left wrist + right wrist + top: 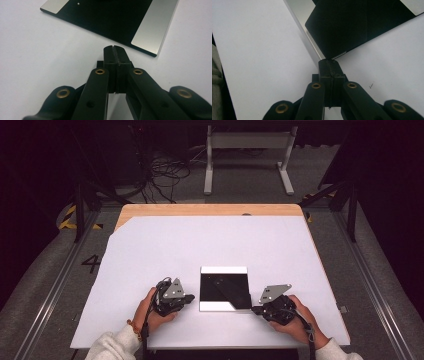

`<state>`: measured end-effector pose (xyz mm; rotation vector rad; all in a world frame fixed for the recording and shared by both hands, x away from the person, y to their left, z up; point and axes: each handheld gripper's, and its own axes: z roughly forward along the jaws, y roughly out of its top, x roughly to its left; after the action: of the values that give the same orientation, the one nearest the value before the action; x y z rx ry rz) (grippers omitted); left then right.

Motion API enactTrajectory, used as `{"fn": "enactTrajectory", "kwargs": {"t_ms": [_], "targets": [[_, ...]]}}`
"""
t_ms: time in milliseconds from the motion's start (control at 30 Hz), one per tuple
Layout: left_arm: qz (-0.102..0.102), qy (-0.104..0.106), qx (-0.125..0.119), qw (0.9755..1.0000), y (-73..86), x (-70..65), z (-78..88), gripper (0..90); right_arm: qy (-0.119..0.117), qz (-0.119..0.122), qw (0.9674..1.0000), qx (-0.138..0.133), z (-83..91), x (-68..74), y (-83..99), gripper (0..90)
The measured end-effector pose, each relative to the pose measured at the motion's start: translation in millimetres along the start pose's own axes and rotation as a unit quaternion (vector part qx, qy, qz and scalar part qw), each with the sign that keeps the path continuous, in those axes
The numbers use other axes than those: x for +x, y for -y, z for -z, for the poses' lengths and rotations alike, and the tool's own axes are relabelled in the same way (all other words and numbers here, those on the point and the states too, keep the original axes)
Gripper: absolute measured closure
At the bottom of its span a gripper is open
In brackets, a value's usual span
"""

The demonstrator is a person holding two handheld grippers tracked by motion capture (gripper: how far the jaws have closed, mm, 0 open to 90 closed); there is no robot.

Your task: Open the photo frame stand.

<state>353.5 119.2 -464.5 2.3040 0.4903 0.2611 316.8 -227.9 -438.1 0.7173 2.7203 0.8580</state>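
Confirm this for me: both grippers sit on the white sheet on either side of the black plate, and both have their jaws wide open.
Not quite. The left gripper and the right gripper do sit on the white sheet on either side of the black plate, but their jaws are shut, pads pressed together with nothing between them. The left gripper view and right gripper view show this.

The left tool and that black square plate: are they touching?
Apart. In the left gripper view, the shut left tool stops short of the black square plate, with a strip of white table between them.
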Motion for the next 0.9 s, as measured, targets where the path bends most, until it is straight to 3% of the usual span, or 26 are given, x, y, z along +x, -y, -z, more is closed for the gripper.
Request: {"fn": "enactTrajectory", "kwargs": {"t_ms": [900], "targets": [[0.001,-0.003,0.001,1.0000,-0.2,-0.4,-0.2,89.4,0.005,0.003,0.9999,-0.015,3.3,0.4,-0.7,90.0]]}}
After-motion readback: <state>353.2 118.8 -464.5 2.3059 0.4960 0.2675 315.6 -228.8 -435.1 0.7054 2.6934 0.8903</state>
